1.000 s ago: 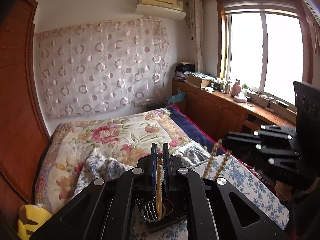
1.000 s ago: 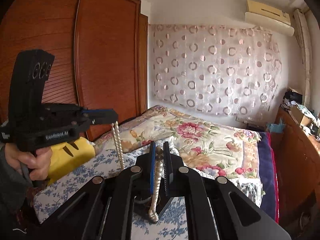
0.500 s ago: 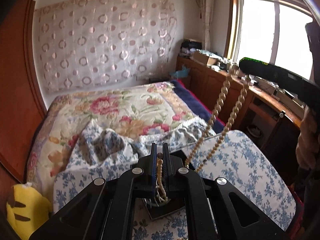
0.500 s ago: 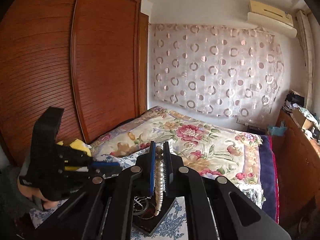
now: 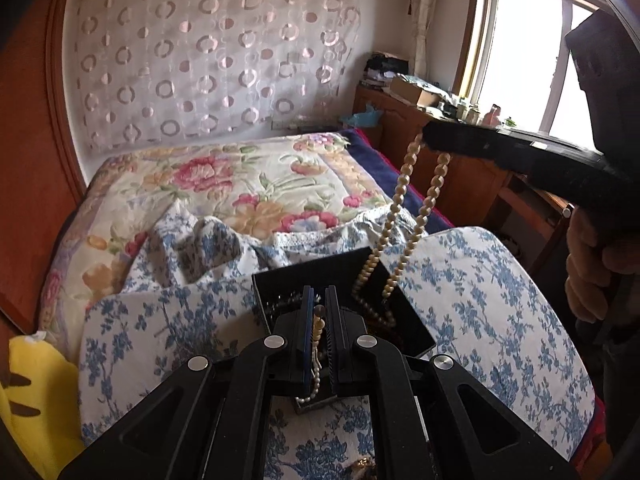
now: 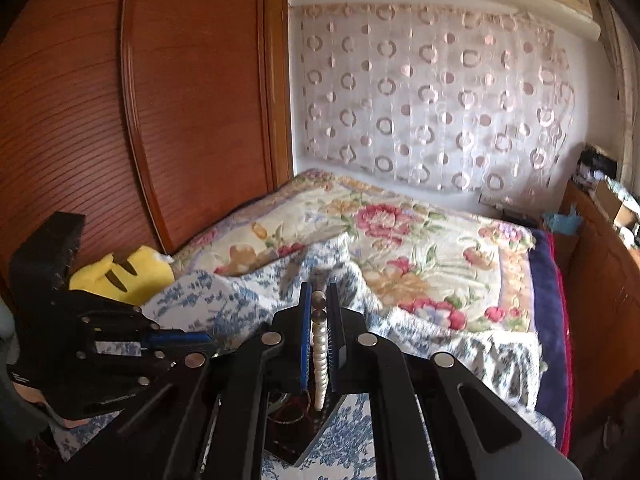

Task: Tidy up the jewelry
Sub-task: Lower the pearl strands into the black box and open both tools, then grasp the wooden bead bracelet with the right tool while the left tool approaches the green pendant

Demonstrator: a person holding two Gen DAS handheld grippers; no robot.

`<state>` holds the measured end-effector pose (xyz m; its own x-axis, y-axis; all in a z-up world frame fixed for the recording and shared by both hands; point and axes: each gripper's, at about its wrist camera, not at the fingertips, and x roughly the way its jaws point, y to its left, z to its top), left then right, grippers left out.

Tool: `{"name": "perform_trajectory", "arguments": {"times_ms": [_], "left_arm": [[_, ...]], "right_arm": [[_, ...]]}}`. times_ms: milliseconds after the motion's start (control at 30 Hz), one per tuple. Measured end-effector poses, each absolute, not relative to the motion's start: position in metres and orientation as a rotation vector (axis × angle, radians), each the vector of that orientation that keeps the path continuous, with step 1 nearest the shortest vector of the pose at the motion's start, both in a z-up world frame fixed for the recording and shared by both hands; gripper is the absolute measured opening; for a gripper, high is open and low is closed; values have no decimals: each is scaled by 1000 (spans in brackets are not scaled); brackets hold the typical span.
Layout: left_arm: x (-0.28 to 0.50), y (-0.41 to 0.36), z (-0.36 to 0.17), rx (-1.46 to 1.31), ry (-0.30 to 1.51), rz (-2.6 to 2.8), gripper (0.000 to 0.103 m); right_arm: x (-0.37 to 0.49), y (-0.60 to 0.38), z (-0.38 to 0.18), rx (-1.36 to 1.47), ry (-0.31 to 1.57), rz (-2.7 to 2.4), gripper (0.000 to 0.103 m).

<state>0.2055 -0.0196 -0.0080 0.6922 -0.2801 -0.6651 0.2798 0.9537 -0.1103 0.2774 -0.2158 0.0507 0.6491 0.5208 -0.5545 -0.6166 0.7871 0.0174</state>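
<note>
A pearl necklace (image 5: 402,184) is held by both grippers. My left gripper (image 5: 319,294) is shut on one end of the strand, low over an open black jewelry box (image 5: 312,266). In the left wrist view my right gripper (image 5: 428,140) is higher at the right, and two runs of pearls hang from it into the box. The right wrist view shows that gripper (image 6: 319,290) shut on the pearls (image 6: 320,352), with the left gripper (image 6: 208,338) lower left. The box (image 6: 304,444) below holds other rings and bracelets (image 6: 288,412).
The box rests on a blue-floral cloth (image 5: 480,300) beside a bed with a flowered quilt (image 5: 224,184). A yellow plush toy (image 5: 28,396) lies at the left. A wooden wardrobe (image 6: 160,120) stands left, a wooden cabinet (image 5: 460,168) under the window. A hand (image 5: 588,264) grips the right tool.
The left gripper has sunk toward the box and tilted down. The right gripper now stands higher in the left view. More of the strand now lies in the box.
</note>
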Motion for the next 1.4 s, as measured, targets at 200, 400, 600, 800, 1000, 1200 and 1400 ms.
{"name": "perform_trajectory", "arguments": {"times_ms": [200,400,600,800,1000,1200,1400], "left_arm": [[203,-21,-16,-3,759,-315,5],[203,-23,-15,0,759,-317,5],[202,-25,-16,0,760,-320,5],[202,-27,-16,6,757,-328,5],[204,-40,-8,25,737,-352,5],[197,-43,-4,22,720,-374,5],[175,-37,-9,23,720,-372,20]], "right_arm": [[284,-211,19,-177,639,651,8],[279,-207,6,-179,665,663,9],[277,-209,5,-168,662,662,9],[262,-220,7,-148,648,651,9],[234,-234,-1,-151,651,633,9],[205,-250,-17,-146,677,624,9],[177,-254,-47,-140,741,632,9]]}}
